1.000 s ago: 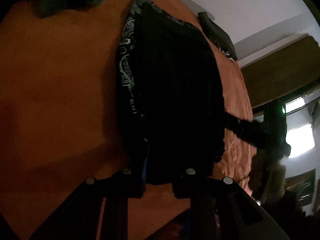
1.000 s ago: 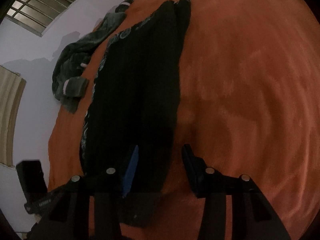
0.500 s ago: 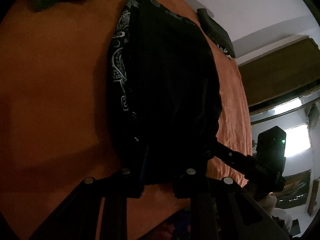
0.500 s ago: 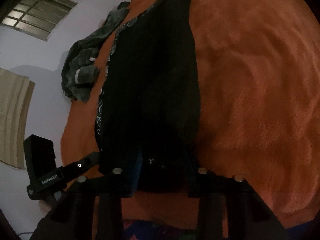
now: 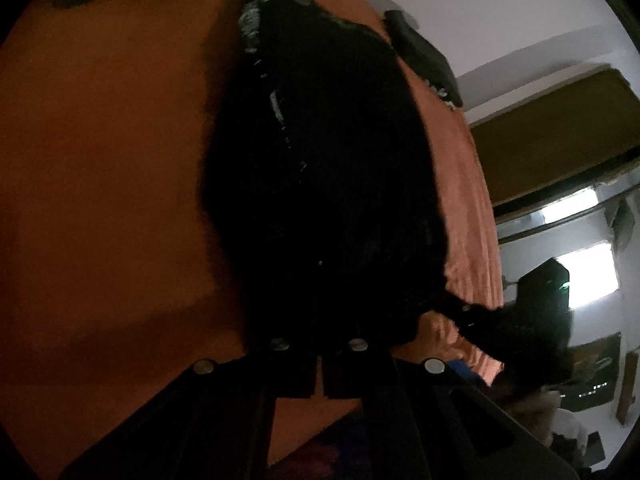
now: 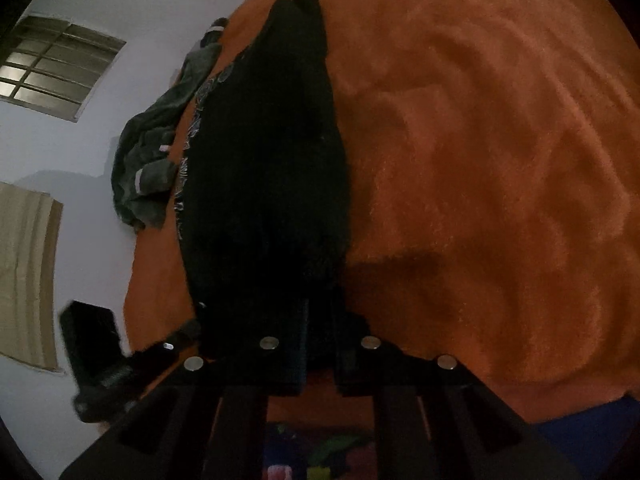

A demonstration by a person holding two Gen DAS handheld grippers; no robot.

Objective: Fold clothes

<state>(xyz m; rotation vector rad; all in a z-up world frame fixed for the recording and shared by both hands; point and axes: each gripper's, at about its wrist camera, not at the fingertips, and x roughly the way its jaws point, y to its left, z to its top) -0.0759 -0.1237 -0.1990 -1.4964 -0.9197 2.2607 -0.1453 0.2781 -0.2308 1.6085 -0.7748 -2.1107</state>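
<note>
gripping 1 black garment (image 5: 328, 184), 2 tongs, left (image 5: 319, 354), right (image 6: 320, 344)

we hold both grippers angled down and forward. our left gripper (image 5: 320, 344) has its jaws drawn fully together. our right gripper (image 6: 320, 340) has just been closing, its jaws now standing narrow with dark cloth pinched between them; it also shows in the left view (image 5: 472, 316).
</note>
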